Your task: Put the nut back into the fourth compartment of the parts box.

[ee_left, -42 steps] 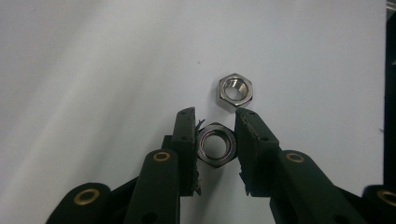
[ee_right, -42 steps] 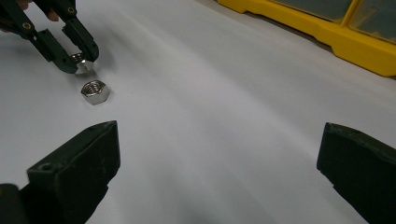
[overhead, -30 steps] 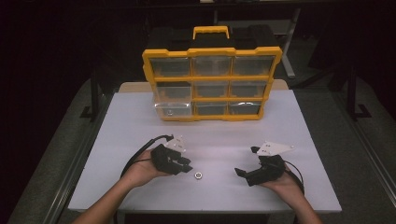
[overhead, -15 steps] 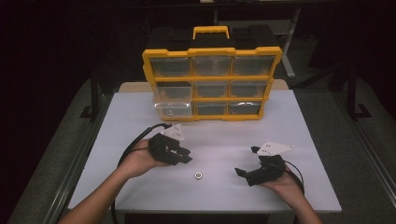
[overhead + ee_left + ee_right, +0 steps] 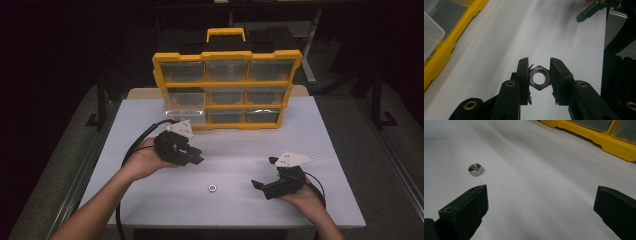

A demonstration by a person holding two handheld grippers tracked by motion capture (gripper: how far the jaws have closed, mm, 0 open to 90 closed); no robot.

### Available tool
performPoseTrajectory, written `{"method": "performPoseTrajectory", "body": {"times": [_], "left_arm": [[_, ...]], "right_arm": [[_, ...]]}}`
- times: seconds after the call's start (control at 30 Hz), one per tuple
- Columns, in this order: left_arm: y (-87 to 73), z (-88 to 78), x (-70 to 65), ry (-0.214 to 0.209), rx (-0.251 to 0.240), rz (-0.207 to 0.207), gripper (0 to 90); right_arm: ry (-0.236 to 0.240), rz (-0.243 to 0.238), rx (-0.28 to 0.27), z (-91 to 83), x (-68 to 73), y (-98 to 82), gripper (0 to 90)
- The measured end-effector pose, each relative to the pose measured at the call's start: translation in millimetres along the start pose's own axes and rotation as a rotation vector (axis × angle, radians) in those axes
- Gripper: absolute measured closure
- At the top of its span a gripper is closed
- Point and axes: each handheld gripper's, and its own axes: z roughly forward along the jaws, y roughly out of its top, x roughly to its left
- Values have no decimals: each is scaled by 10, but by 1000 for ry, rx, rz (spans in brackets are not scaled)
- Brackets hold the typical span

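Note:
My left gripper (image 5: 196, 159) hangs above the white table (image 5: 320, 140) in front of the organizer, shut on a dark hex nut (image 5: 539, 87). The left gripper view shows the nut clamped flat-to-flat between the two jaws of this gripper (image 5: 539, 60), its hole facing the camera. A second, silvery hex nut (image 5: 213, 188) lies loose on the table between the hands. In the right gripper view that nut (image 5: 475, 169) sits just beyond the left jaw. My right gripper (image 5: 264, 174) rests low at the front right, open, with nothing between its jaws (image 5: 541, 192).
A yellow organizer (image 5: 227, 85) with clear drawers stands upright at the back of the table; its lower-left drawer (image 5: 185, 116) is pulled out a little. The organizer's yellow edge (image 5: 439, 57) runs along the left of the left gripper view. Dark floor surrounds the table.
My left gripper has risen off the table and moved back toward the organizer. The silvery nut and the right gripper have stayed where they were.

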Motion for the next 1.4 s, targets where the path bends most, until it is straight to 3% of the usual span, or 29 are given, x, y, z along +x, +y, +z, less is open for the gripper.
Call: {"method": "performPoseTrajectory", "body": {"times": [0.47, 0.83, 1.23, 1.3, 1.4], "left_arm": [[181, -286, 160, 9, -35, -25, 708], [373, -497, 292, 41, -58, -37, 708], [488, -700, 553, 103, -93, -88, 708], [518, -734, 601, 135, -83, -84, 708], [557, -781, 678, 136, -103, -109, 708]], "right_arm": [[0, 3, -1, -3, -3, 0, 0], [-1, -1, 1, 3, -2, -1, 0], [0, 1, 1, -1, -4, -2, 0], [0, 2, 1, -1, -4, -1, 0], [0, 0, 1, 0, -5, -2, 0]]}}
